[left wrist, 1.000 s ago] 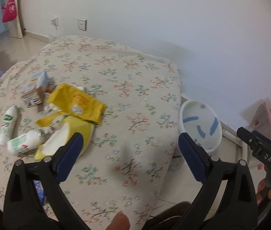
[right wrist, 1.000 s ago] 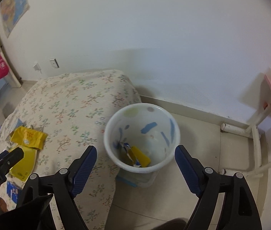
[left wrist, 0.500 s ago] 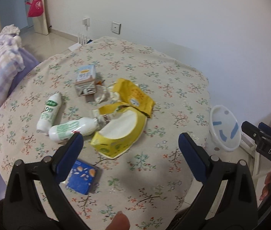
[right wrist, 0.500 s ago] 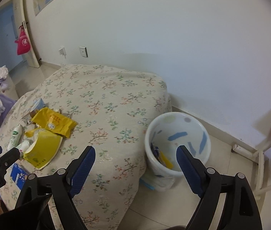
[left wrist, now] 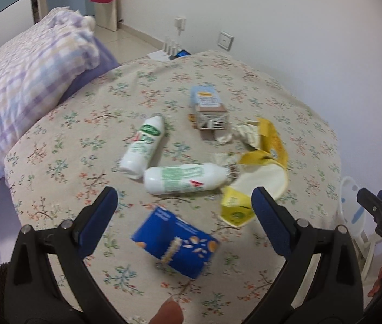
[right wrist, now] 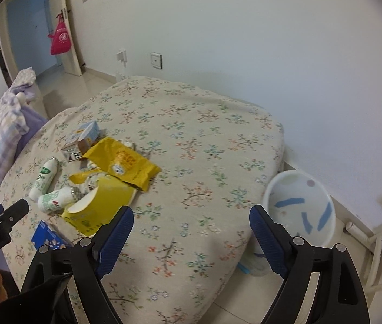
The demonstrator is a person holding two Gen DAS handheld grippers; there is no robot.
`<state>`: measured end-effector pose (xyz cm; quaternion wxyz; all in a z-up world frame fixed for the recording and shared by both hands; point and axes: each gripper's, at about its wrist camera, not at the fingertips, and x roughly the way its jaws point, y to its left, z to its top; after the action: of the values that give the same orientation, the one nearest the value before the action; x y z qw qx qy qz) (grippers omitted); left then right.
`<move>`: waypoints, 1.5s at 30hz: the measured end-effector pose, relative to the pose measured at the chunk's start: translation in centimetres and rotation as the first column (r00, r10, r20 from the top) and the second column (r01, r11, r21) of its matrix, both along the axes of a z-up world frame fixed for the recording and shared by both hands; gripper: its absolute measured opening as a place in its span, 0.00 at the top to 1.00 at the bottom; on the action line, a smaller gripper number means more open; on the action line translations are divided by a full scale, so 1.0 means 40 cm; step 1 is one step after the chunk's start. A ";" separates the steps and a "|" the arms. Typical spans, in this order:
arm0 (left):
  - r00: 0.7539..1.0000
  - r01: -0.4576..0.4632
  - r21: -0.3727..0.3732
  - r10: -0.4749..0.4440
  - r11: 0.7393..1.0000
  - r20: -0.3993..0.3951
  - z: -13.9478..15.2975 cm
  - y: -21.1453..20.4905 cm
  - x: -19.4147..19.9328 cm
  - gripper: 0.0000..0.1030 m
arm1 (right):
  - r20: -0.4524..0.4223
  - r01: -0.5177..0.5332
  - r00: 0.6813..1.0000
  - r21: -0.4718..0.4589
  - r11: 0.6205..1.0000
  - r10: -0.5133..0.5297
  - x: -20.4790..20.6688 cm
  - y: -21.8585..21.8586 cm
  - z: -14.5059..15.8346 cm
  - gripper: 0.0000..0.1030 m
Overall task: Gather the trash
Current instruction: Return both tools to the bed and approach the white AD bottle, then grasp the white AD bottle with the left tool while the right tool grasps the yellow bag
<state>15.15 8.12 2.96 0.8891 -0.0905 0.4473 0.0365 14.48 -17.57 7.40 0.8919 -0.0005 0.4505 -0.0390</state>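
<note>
Trash lies in a loose cluster on the floral bed (left wrist: 285, 102): a blue box (left wrist: 176, 241) nearest the left hand-held gripper (left wrist: 184, 202), two white bottles (left wrist: 184, 179) just beyond it, a small carton (left wrist: 208, 109), crumpled paper, and yellow wrappers (right wrist: 124, 162) with a yellow paper bowl (left wrist: 258, 183) beside them. The white bin (right wrist: 300, 208) stands on the floor at the bed's far corner, well apart from the pile.

The step in hand looks like reaching for the next piece, most likely the blue box, which sits roughly between the left fingers' line of sight. To do it well, I would square the pads across the box's narrow sides and press slightly into the soft bedding so the lower edge is caught, not pushed away. The bottles are round and may roll on the cloth if nudged.

The left hand-held gripper points steeply down over the pile, its jaws wide apart and empty. The right hand-held gripper (right wrist: 191, 232) is likewise tilted down over bare bedding between the pile and the bin, jaws spread wide with nothing between them.
</note>
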 end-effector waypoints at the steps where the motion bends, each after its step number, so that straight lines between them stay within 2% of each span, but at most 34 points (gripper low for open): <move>1: 1.000 -0.016 -0.002 0.016 1.000 -0.006 -0.008 0.019 0.005 0.04 | -0.003 -0.007 1.000 0.002 1.000 0.007 0.009 0.014 -0.004 0.13; 9: 0.991 -0.119 -0.037 0.117 0.992 -0.065 -0.069 0.131 0.047 0.04 | -0.021 -0.058 0.998 0.005 0.998 0.058 0.077 0.108 -0.038 0.13; 13: 0.981 -0.182 -0.094 0.173 0.979 -0.090 -0.108 0.188 0.077 0.04 | -0.027 -0.077 0.997 0.008 0.997 0.077 0.117 0.146 -0.065 0.13; 16: 0.973 -0.219 -0.101 0.208 0.971 -0.103 -0.135 0.214 0.103 0.04 | -0.035 -0.093 0.995 0.004 0.996 0.093 0.146 0.170 -0.088 0.13; 21: 0.966 -0.250 -0.107 0.242 0.962 -0.088 -0.170 0.234 0.135 0.04 | -0.040 -0.116 0.992 0.000 0.993 0.116 0.192 0.206 -0.122 0.14; 25: 0.966 -0.253 -0.171 0.237 0.952 -0.107 -0.201 0.233 0.156 0.14 | -0.042 -0.125 0.991 0.018 0.992 0.126 0.227 0.235 -0.146 0.14; 30: 0.964 -0.260 -0.183 0.244 0.948 -0.107 -0.220 0.224 0.178 0.23 | -0.033 -0.139 0.990 -0.004 0.990 0.139 0.260 0.270 -0.174 0.15; 33: 0.963 -0.264 -0.183 0.248 0.947 -0.106 -0.230 0.219 0.184 0.29 | -0.034 -0.143 0.989 -0.004 0.990 0.142 0.279 0.288 -0.189 0.24; 36: 0.962 -0.264 -0.184 0.244 0.947 -0.126 -0.246 0.216 0.195 0.43 | -0.033 -0.140 0.990 0.003 0.990 0.140 0.292 0.296 -0.202 0.35; 38: 0.961 -0.265 -0.174 0.246 0.948 -0.125 -0.252 0.215 0.200 0.46 | -0.029 -0.139 0.990 0.000 0.990 0.139 0.296 0.299 -0.207 0.48; 42: 0.965 -0.252 -0.150 0.236 0.956 -0.114 -0.249 0.210 0.202 0.53 | -0.016 -0.141 0.990 -0.002 0.990 0.141 0.299 0.300 -0.205 0.64; 44: 0.967 -0.245 -0.152 0.230 0.958 -0.112 -0.247 0.209 0.199 0.57 | -0.012 -0.145 0.989 -0.008 0.989 0.145 0.300 0.301 -0.204 0.75; 45: 0.968 -0.242 -0.156 0.227 0.958 -0.112 -0.246 0.209 0.200 0.58 | -0.008 -0.150 0.989 -0.010 0.989 0.150 0.298 0.301 -0.201 0.76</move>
<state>23.13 16.48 -6.90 0.8459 -0.2158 0.4756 0.1080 26.41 -5.53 -0.65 0.8907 -0.0392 0.4522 0.0259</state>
